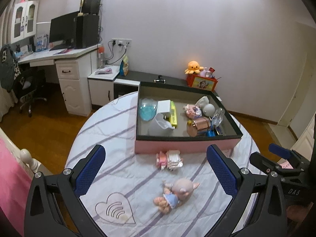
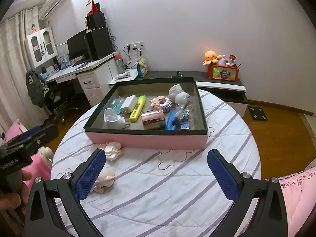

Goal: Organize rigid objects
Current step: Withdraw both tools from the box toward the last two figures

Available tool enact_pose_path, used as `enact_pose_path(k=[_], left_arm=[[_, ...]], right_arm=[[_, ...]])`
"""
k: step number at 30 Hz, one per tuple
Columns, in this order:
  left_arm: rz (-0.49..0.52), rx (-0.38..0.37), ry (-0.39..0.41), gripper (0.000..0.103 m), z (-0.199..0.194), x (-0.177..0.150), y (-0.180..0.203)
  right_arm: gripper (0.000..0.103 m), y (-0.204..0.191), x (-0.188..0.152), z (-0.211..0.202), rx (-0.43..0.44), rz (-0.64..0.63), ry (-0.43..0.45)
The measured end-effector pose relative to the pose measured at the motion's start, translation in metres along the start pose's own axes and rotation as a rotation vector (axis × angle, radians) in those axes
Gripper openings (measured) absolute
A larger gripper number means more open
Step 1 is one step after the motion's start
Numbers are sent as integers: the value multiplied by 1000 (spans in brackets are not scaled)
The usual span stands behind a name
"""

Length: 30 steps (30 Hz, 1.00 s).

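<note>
My box (image 1: pixel 185 146) is mostly filled; a doll (image 1: pixel 173 194) and pink toy (image 1: pixel 169 159) remain at its 6 o'clock; both tongs (image 1: pixel 156 175) (image 2: pixel 157 175) gape empty.

Open striped bedcover (image 2: pixel 158 187) lies before the tray (image 2: pixel 146 140), interrupted only by a doll (image 1: pixel 173 193) and a small pink toy (image 1: pixel 169 159) just beside the tray's front wall.

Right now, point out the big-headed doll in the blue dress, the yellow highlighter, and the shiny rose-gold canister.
Big-headed doll in the blue dress (image 1: pixel 173 194): left wrist view, on its head.
Yellow highlighter (image 2: pixel 137 108): right wrist view, mid-barrel.
Shiny rose-gold canister (image 1: pixel 199 126): left wrist view, on its side wall.
</note>
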<state>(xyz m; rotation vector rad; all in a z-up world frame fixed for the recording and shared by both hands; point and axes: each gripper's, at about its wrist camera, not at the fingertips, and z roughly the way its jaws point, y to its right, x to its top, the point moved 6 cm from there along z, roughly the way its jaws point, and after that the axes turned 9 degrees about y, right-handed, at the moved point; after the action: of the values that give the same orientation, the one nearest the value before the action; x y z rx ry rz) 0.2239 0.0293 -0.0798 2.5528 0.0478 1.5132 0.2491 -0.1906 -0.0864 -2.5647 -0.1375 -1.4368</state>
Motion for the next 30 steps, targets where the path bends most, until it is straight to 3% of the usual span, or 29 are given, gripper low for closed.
enact_pose_path(k=[20,30], left_arm=[[-8,9,-47,103,-1,-26,-7],[26,-30,-172,103,24,-79,13]], right_arm=[[103,7,-2,-1,-22,26,-8],[103,16,-17,16,-35,44,-65]])
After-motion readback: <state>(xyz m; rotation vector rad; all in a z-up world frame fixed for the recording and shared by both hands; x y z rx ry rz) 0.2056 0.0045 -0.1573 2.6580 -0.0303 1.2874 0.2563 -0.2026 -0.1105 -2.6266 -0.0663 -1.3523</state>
